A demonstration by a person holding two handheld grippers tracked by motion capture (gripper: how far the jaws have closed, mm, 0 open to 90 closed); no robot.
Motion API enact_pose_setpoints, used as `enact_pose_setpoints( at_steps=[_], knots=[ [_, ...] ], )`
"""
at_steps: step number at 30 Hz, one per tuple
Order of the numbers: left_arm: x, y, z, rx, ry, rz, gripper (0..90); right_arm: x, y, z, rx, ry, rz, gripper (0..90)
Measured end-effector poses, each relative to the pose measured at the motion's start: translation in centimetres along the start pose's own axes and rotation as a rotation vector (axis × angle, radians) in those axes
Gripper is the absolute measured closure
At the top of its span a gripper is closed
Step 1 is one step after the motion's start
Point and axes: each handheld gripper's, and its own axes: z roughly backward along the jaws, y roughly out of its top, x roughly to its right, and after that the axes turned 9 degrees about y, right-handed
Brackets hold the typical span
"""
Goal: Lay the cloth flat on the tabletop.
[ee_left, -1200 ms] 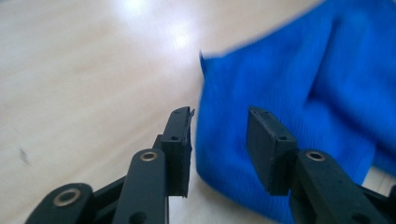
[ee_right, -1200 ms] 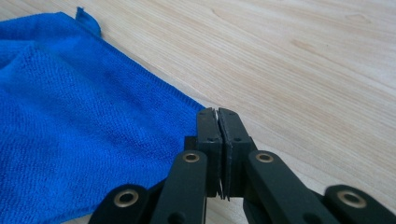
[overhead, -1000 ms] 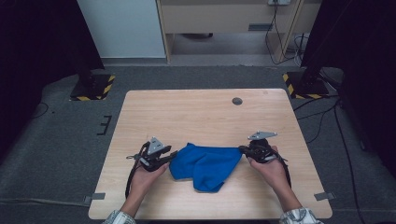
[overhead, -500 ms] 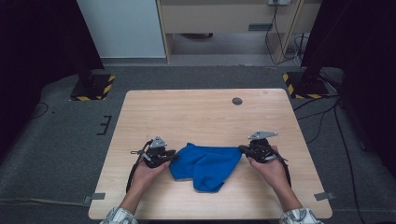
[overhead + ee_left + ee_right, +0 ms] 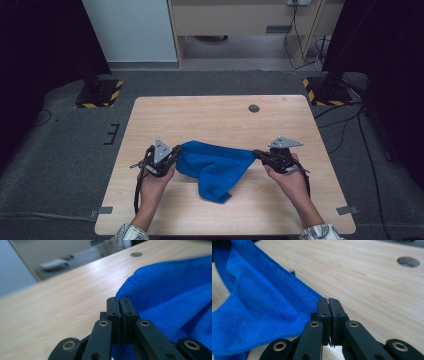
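Cloth [image 5: 215,167], bright blue, is hanging between two hand-held grippers above the near half of a wooden table [image 5: 210,117]. We are looking down from the high view: the left gripper [image 5: 175,151] is sitting at about nine o'clock of the cloth, the right gripper [image 5: 256,153] at about three o'clock. The top edge is stretching between them in a shallow line, while the loose middle is sagging toward six o'clock and resting on the table.

In the left gripper view, we are seeing the jaws pressed together on a corner of the cloth [image 5: 172,297], with fabric bunching beneath them; they have just been closing, and the cloth is between them. In the right gripper view, the jaws are likewise clamped tight on the opposite corner [image 5: 262,312], the hemmed edge running away toward ten o'clock.

We are judging that each corner is pinched so the cloth can be lifted and spread flat or folded; pulling the two grippers apart would take out the sag.

A small round hole [image 5: 254,108] is sitting in the table at about one o'clock of the cloth, well apart from it.
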Motion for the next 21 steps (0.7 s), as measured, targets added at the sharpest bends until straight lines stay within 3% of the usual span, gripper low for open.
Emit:
enact_pose_setpoints(
  at_steps=[2, 5, 8, 12, 13, 18, 21],
  knots=[
    [1.1, -0.8, -0.8, -0.071, -0.011, -0.075, 87.1, 0.0, 0.0, 0.1, -0.007, 0.008, 0.002, 88.6],
    [2.7, -2.4, -2.5, -0.18, -0.074, -0.107, 87.1, 0.2, -0.6, -0.4, -0.047, -0.003, -0.001, 88.6],
    [3.4, -3.0, -3.0, -0.223, -0.117, -0.117, 87.1, 0.5, -0.8, -0.5, -0.073, -0.003, -0.007, 88.6],
    [3.7, -4.0, -3.1, -0.268, -0.171, -0.055, 85.2, 1.0, -1.1, -0.3, -0.088, 0.0, -0.027, 88.6],
    [3.7, -4.2, -3.0, -0.268, -0.178, -0.049, 84.4, 1.1, -1.2, -0.3, -0.087, -0.001, -0.028, 88.6],
    [3.2, -4.6, -2.2, -0.255, -0.236, 0.054, 73.2, 1.6, -1.5, 0.0, -0.093, 0.002, -0.041, 88.6],
    [2.9, -4.3, -1.5, -0.226, -0.253, 0.079, 71.3, 1.8, -1.6, 0.4, -0.087, 0.003, -0.051, 88.6]
  ],
)
